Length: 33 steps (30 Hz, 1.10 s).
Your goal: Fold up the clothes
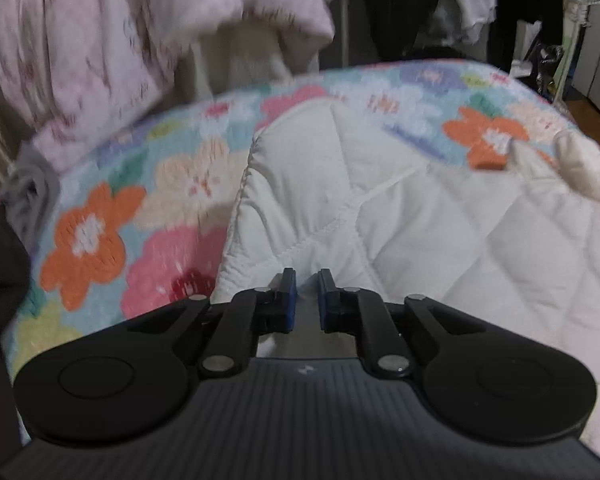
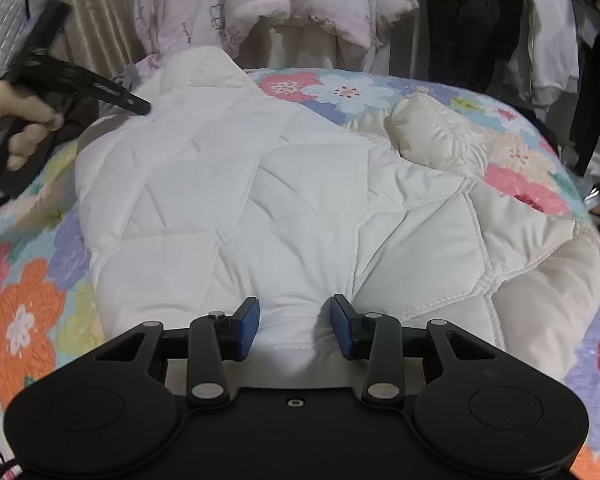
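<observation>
Two grippers on one white quilted jacket, spread on the floral blanket. Left gripper jaws nearly closed, pinching its edge at 10 o'clock. Right gripper half-open, fabric bunched between pads at 6 o'clock.

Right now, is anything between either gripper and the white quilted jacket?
Nothing visible. The right gripper pinches a bunched fold of the white quilted jacket; the left gripper is at its edge on the floral blanket.
</observation>
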### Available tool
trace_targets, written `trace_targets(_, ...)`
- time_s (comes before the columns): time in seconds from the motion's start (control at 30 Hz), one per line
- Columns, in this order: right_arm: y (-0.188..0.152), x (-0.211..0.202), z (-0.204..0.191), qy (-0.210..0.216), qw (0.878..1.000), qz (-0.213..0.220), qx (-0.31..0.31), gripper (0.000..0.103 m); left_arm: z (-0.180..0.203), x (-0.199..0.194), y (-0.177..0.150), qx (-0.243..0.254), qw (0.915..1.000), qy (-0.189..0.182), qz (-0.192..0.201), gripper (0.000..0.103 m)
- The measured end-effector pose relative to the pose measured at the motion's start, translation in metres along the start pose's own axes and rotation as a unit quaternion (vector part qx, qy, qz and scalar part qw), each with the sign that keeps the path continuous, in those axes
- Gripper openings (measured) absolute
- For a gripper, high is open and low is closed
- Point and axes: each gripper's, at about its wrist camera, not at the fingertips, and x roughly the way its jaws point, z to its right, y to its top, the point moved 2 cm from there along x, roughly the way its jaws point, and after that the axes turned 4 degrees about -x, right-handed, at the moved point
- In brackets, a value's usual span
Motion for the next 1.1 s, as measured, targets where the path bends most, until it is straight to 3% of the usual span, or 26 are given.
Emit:
trace_targets(0.17, 0.001, 0.006, -0.001, -0.006, 1.0, -0.003, -0.009, 0.045, -0.012, 0.036, -0.006, -0.028, 0.9989, 0.009, -0.036, 0.008)
trace_targets(0.37, 0.002, 0.006, 0.012, 0.026, 0.999, 0.002, 0.02, 0.045, 0.011, 0.064, -0.021, 0.031, 0.9974, 0.047, -0.045, 0.0)
trace_targets(0.53, 0.001, 0.006, 0.009, 0.024, 1.0, 0.001, 0.015, 0.046, 0.023, 0.05, -0.022, 0.089, 0.9924, 0.082, -0.023, 0.0)
trace_targets(0.63, 0.0, 0.006, 0.007, 0.021, 1.0, 0.002, 0.012, 0.046, 0.026, 0.005, -0.02, 0.091, 0.9896, 0.107, 0.034, 0.001)
trace_targets(0.7, -0.001, 0.004, 0.008, 0.022, 1.0, 0.004, 0.013, 0.046, 0.032, -0.039, -0.03, 0.062, 0.9918, 0.081, 0.077, 0.003)
trace_targets(0.77, -0.001, 0.003, 0.007, 0.022, 1.0, 0.005, 0.013, 0.046, 0.043, -0.076, -0.047, 0.05, 0.9929, 0.033, 0.103, 0.004)
trace_targets(0.93, 0.0, 0.003, 0.0, 0.008, 1.0, 0.002, 0.0, 0.046, 0.09, -0.112, -0.097, 0.093, 0.9896, -0.062, 0.09, 0.006)
trace_targets(1.0, 0.0, 0.002, -0.001, 0.004, 1.0, 0.003, -0.003, 0.046, 0.106, -0.104, -0.115, 0.104, 0.9901, -0.072, 0.06, 0.007)
trace_targets(1.1, 0.0, -0.011, 0.0, 0.008, 1.0, 0.002, 0.004, 0.046, 0.119, -0.082, -0.134, 0.096, 0.9939, -0.045, 0.032, 0.007)
